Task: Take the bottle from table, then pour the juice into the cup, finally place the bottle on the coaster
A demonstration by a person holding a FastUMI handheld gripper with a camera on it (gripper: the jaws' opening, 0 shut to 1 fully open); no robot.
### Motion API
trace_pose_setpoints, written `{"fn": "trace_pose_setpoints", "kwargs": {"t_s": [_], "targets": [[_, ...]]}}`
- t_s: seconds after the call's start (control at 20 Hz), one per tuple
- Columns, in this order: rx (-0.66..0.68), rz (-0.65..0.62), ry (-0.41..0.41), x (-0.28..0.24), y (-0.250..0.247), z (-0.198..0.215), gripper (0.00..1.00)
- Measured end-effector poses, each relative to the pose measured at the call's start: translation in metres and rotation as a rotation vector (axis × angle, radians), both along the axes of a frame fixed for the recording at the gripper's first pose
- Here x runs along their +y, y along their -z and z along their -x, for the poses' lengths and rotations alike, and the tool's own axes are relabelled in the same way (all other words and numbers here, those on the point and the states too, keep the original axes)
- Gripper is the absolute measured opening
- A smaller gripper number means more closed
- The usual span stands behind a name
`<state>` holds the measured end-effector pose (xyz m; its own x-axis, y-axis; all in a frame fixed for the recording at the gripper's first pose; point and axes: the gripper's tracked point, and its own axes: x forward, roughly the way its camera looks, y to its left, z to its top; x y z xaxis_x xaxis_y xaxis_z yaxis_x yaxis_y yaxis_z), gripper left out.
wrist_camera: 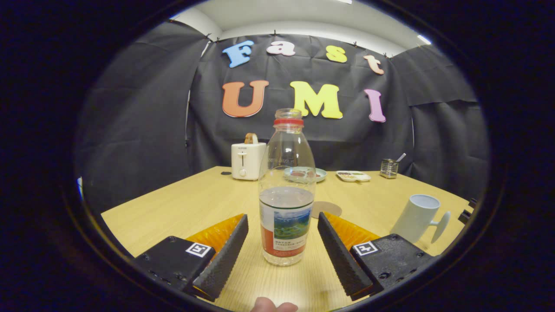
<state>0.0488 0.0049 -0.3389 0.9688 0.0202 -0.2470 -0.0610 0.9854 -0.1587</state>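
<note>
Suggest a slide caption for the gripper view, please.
Open gripper straddling the uncapped bottle, cup nearby.

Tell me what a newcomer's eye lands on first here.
First the clear bottle, cap off, standing upright on the wooden table between the open claw fingers, neither touching it. Next, the pale cup beyond the right finger, with a round coaster just behind the bottle. Farther back, by the black wall, stands a white toaster.
</note>
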Motion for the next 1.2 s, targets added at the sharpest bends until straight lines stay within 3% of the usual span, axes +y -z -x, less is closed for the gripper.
{"fn": "trace_pose_setpoints", "kwargs": {"t_s": [0.35,0.5,0.55,0.85,1.2], "targets": [[-0.010,0.062,0.005,-0.002,-0.007,-0.027,1.00],[0.006,0.096,-0.014,-0.001,-0.010,-0.032,0.84],[0.023,0.091,-0.013,-0.002,-0.011,-0.031,0.83],[0.037,0.005,-0.001,-0.012,-0.041,-0.011,0.77],[0.062,-0.268,0.045,-0.021,-0.081,0.008,0.76]]}}
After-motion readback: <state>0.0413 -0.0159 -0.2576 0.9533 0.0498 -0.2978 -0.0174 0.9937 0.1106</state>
